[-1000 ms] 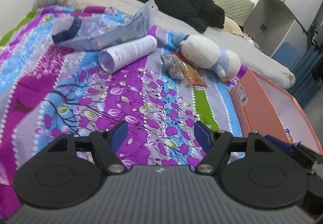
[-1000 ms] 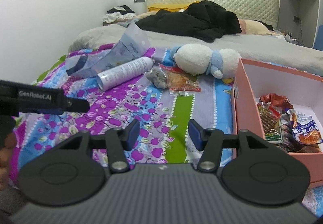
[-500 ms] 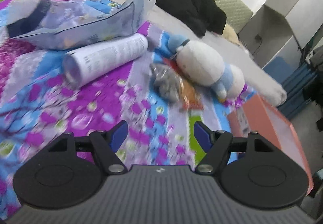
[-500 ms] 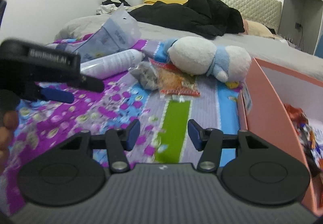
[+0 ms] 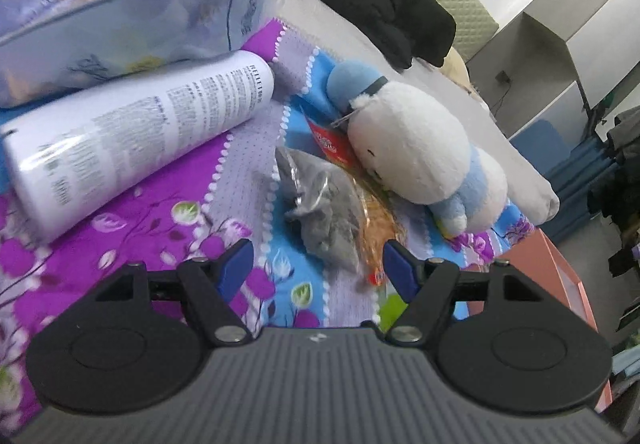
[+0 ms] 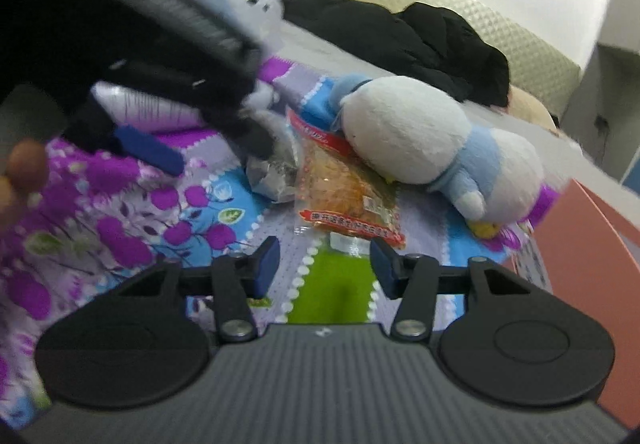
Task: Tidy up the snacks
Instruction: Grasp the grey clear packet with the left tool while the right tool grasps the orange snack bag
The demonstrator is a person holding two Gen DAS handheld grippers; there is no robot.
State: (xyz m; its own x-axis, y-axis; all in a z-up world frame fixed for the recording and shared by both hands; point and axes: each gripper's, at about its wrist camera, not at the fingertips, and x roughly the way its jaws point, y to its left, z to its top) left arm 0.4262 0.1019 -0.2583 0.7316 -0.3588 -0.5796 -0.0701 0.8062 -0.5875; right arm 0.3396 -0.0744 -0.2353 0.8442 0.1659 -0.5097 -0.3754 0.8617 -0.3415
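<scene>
Your left gripper hangs low over the bedspread with its fingers apart and nothing between them, lined up on the grey snack pouch just beyond the tips. Your right gripper is also spread and empty, aimed at the orange snack packet, whose near clear seal lies just past its fingertips. The two packets lie touching, the orange one partly tucked under the plush toy at its far end, so a pull from the near edge looks easier than a lift from above.

To the left, the white tube and the translucent bag crowd the pouch's far-left side; its near side is open. In the right wrist view your left gripper sits close over the pouch, so the tools have little room between them. The pink box stands to the right, its near wall a rim to clear.
</scene>
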